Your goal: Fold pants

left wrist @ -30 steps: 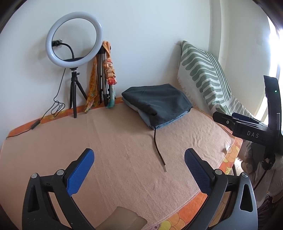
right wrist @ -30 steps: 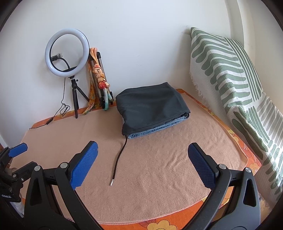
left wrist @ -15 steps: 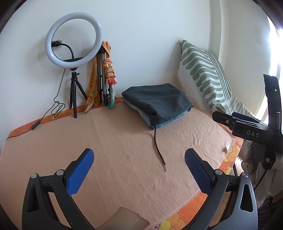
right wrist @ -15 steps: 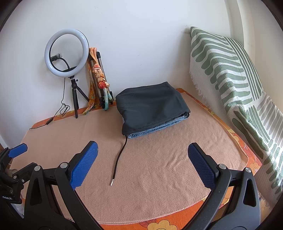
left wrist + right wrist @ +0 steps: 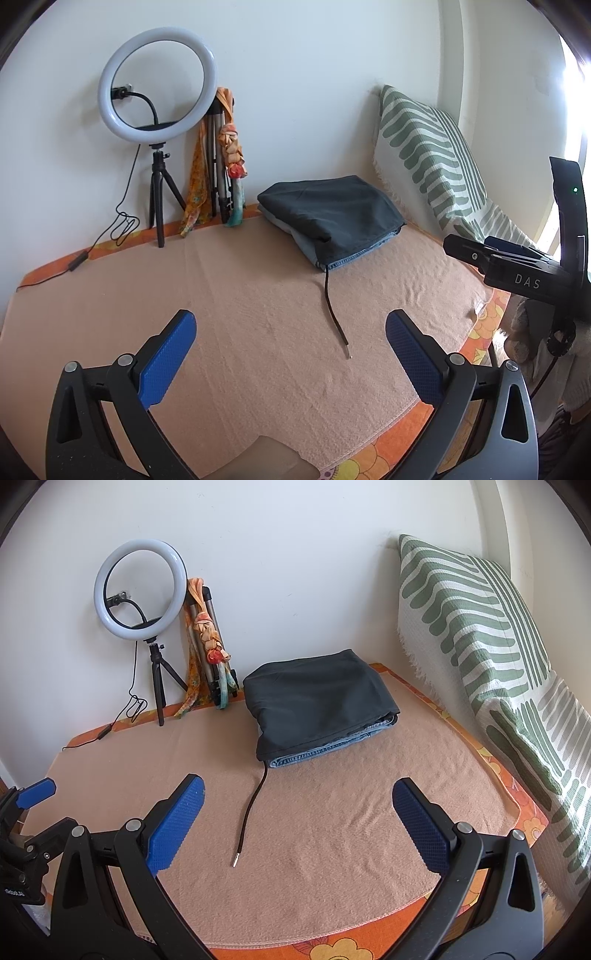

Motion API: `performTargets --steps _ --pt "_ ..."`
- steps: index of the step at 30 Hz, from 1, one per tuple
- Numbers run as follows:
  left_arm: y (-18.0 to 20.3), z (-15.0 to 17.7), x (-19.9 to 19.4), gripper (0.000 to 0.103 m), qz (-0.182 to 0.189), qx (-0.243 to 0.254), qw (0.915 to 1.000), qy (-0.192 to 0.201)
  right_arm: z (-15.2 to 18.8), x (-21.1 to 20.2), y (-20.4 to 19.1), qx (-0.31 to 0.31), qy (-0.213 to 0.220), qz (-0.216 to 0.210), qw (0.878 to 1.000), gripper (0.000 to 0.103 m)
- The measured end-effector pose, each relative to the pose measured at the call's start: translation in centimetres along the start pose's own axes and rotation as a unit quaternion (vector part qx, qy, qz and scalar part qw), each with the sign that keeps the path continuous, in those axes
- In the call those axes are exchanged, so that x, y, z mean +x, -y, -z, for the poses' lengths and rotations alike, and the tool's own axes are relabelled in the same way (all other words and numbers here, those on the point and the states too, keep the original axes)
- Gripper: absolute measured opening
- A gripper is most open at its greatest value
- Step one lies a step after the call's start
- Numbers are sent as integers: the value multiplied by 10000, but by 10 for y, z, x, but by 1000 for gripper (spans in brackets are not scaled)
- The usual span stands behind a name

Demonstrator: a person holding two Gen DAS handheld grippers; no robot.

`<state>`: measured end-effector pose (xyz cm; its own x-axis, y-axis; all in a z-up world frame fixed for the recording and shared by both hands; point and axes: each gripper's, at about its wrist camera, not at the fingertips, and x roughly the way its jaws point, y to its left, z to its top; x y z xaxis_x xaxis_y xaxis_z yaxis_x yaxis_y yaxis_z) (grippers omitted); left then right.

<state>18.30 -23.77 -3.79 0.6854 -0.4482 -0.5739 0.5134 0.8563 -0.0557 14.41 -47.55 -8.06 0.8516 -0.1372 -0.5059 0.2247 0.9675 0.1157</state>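
Observation:
Dark grey pants (image 5: 334,208) lie folded on top of folded blue jeans (image 5: 351,256) at the back of the peach blanket (image 5: 258,314); they also show in the right wrist view (image 5: 317,705). A black drawstring (image 5: 334,317) trails from the stack toward me (image 5: 253,805). My left gripper (image 5: 290,332) is open and empty, well short of the stack. My right gripper (image 5: 297,797) is open and empty, also short of it. The right gripper also shows at the right edge of the left wrist view (image 5: 498,254).
A ring light on a tripod (image 5: 157,85) stands at the back left with its cable (image 5: 74,264). A folded tripod with an orange scarf (image 5: 221,166) leans on the wall. A green striped pillow (image 5: 480,627) lines the right side. The blanket's front edge (image 5: 295,938) is near.

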Motion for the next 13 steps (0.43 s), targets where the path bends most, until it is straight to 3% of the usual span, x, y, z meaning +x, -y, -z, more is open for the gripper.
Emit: performTargets --steps 13 --pt "1 1 -4 102 -69 33 9999 126 3 2 -4 -6 -9 -14 10000 103"
